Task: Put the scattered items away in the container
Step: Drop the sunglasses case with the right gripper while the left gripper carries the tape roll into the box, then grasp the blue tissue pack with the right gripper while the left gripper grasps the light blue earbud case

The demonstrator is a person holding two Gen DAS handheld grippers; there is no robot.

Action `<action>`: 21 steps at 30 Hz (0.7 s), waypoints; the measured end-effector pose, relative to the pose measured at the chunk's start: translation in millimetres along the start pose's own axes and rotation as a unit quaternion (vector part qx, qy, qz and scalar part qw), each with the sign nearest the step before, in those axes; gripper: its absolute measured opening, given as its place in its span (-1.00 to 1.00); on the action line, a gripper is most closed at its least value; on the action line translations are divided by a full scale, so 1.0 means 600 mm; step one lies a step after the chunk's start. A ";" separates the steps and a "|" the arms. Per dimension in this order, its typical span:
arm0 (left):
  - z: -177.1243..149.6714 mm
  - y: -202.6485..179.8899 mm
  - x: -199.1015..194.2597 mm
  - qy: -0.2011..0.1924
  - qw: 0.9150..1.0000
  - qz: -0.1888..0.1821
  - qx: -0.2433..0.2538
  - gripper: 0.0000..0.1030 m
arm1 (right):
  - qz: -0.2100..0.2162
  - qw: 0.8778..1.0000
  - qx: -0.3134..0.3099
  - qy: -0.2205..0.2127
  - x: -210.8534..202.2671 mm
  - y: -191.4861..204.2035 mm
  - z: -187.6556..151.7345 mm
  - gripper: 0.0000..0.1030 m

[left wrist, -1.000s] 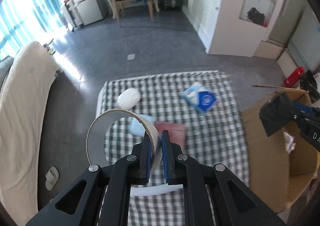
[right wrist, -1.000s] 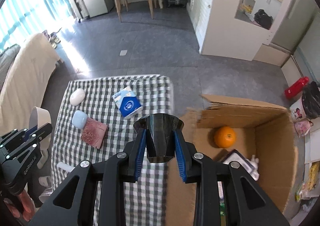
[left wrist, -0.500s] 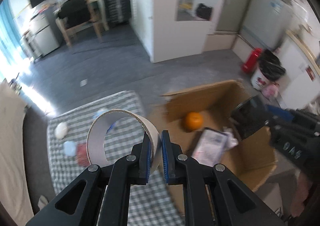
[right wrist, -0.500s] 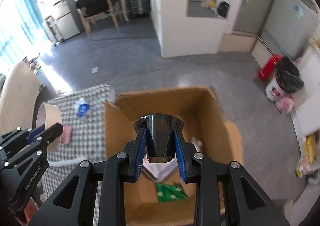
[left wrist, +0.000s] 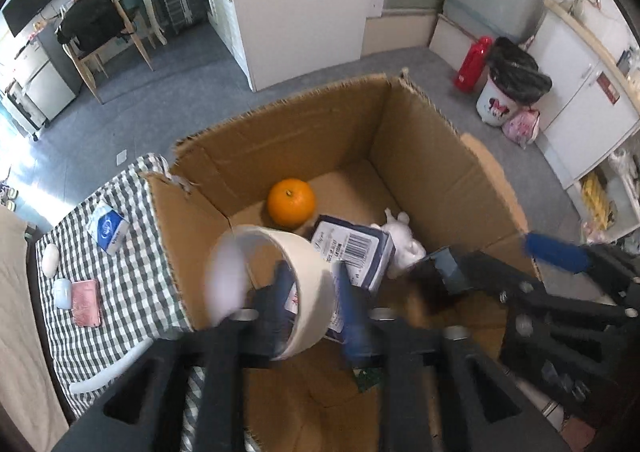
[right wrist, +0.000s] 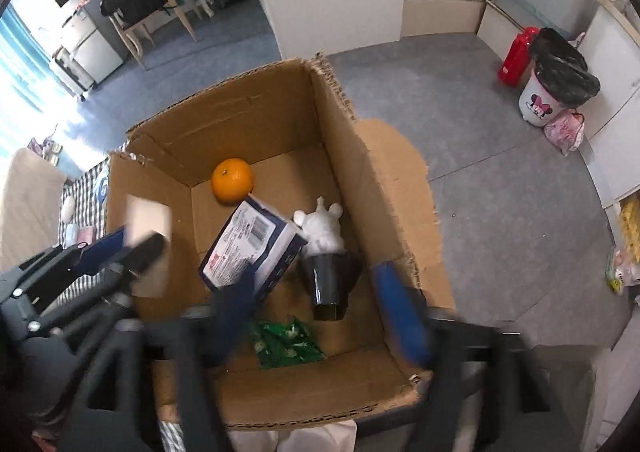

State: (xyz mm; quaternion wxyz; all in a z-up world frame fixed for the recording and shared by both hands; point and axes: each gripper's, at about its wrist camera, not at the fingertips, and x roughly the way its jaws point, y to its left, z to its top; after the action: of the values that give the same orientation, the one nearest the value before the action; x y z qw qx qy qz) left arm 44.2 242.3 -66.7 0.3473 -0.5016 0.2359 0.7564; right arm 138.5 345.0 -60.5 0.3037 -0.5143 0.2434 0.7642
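Your left gripper (left wrist: 310, 292) is matte black plastic with blue pads (left wrist: 352, 308) and silver screws along its angular, cut-out arms. Your right gripper (right wrist: 320, 304), lower frame, matches: black frame, blue pads (right wrist: 400, 316).

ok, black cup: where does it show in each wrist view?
Left wrist: black cup is lower right of centre, blurred, beside the right gripper, over the cardboard box.
Right wrist: cup is just below centre, in the box, between the open fingers, right under the white figurine.
Shared landmark: the orange in the box's far corner.
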 end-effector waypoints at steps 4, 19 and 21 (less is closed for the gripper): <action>0.002 0.011 -0.006 -0.011 1.000 0.020 -0.021 0.80 | -0.007 1.000 0.010 -0.006 -0.007 -0.017 0.003 0.42; -0.006 0.125 -0.095 -0.042 0.995 0.060 -0.075 0.80 | 0.025 0.998 -0.027 -0.042 -0.074 0.071 0.058 0.42; -0.019 0.173 -0.108 -0.042 0.992 0.078 -0.093 0.81 | 0.041 0.997 -0.048 -0.048 -0.085 0.113 0.067 0.42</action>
State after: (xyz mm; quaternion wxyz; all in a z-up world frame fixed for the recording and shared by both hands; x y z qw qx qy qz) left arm -11.6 148.1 -10.7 0.2485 -0.4792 0.1882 0.8205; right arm 79.1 314.4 5.3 0.2586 -0.4808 0.2120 0.8106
